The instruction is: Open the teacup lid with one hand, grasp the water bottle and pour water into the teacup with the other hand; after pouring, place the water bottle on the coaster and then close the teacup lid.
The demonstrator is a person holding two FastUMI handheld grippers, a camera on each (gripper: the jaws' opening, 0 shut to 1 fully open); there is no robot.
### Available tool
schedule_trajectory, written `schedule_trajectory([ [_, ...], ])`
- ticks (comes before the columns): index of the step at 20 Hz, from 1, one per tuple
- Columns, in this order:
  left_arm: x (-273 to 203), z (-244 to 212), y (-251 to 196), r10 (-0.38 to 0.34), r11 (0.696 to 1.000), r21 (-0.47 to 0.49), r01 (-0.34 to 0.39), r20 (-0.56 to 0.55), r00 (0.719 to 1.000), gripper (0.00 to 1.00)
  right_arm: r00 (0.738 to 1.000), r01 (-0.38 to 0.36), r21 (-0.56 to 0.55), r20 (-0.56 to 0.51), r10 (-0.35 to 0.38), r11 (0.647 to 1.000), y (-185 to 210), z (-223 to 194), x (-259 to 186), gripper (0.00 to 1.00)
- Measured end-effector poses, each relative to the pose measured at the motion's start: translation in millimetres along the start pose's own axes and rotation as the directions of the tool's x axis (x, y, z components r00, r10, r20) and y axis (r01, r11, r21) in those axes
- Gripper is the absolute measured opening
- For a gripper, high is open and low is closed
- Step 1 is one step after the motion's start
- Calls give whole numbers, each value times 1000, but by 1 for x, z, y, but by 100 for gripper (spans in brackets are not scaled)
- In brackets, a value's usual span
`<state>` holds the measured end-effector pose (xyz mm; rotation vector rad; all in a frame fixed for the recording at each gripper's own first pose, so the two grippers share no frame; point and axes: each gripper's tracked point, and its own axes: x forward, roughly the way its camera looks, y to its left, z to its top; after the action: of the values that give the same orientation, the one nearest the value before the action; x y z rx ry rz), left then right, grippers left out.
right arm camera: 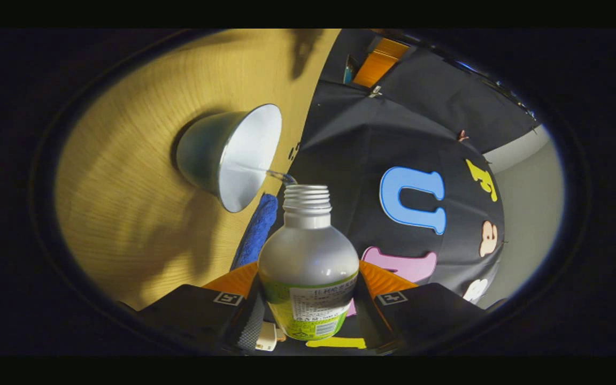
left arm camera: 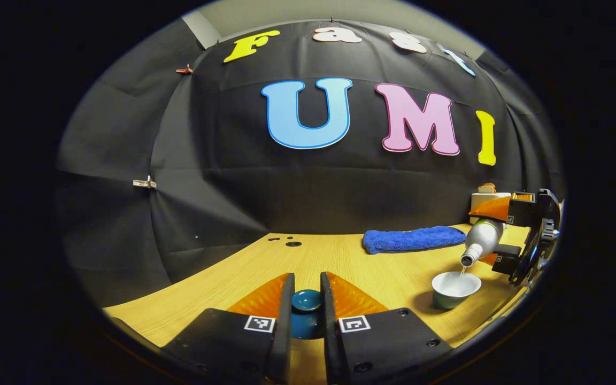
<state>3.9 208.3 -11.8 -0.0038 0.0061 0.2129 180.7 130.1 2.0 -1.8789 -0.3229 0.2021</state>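
In the left gripper view my left gripper (left arm camera: 306, 299) sits at bottom centre, its two fingers pinching the teal teacup lid (left arm camera: 306, 300) between them; the lid is held above the wooden worktop (left arm camera: 340, 256), with its shallow top knob facing the camera. At lower right of the same view the teacup (left arm camera: 454, 289) stands upright on the worktop, uncovered; its interior is white and its outer wall teal. Above it, at the right edge, my right gripper (left arm camera: 506, 235) holds the water bottle (left arm camera: 483, 240) tilted neck-down, the open mouth just above the cup rim; a thin stream of water (left arm camera: 463, 271) runs from the mouth into the cup. I cannot tell the water level inside the cup. A blue towel (left arm camera: 412, 238) lies on the worktop behind the cup.

In the right gripper view the right gripper (right arm camera: 308, 305) is clamped on the bottle (right arm camera: 308, 262) at bottom centre, both fingers against the labelled body; the threaded neck is uncapped; water (right arm camera: 281, 175) leaves it toward the cup's (right arm camera: 233, 155) white interior at upper left.
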Motion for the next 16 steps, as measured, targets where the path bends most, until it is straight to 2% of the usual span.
schedule_trajectory([
  [2, 0, 1, 0, 0, 1000, 0, 0, 0, 1000, 29, 1000, 1, -23, 10, -1, 1000, -1, 0, 0, 75],
  [3, 0, 0, 0, 0, 1000, 0, 0, 0, 1000, 29, 1000, -1, -38, 21, 2, 999, 0, 2, 1, 72],
  [4, 0, 0, 0, -2, 1000, 0, 2, 0, 1000, 29, 1000, 4, -50, 29, -3, 999, -2, 5, 0, 75],
  [9, 0, 0, 0, -3, 1000, 0, 3, 0, 1000, 29, 1000, 1, -65, 31, 1, 998, -4, 3, 1, 75],
  [10, 0, 0, 0, -3, 1000, 0, 3, 0, 1000, 29, 999, 2, -75, 33, 1, 997, -4, 2, 1, 72],
  [11, 0, 0, 0, -3, 1000, 0, 3, 0, 1000, 29, 999, -2, -79, 35, 5, 997, -4, 3, 2, 75],
  [12, 1, 0, 0, -3, 1000, 0, 3, 0, 1000, 29, 999, -3, -83, 34, 6, 997, -4, 3, 1, 72],
  [13, 1, 0, -1, -6, 1000, 0, 6, 0, 1000, 29, 999, -1, -89, 36, 4, 996, -6, 2, 3, 75],
  [16, 1, 1, -1, -7, 1000, 0, 7, 0, 1000, 29, 999, 1, -103, 34, 3, 995, -6, 0, 4, 75],
])
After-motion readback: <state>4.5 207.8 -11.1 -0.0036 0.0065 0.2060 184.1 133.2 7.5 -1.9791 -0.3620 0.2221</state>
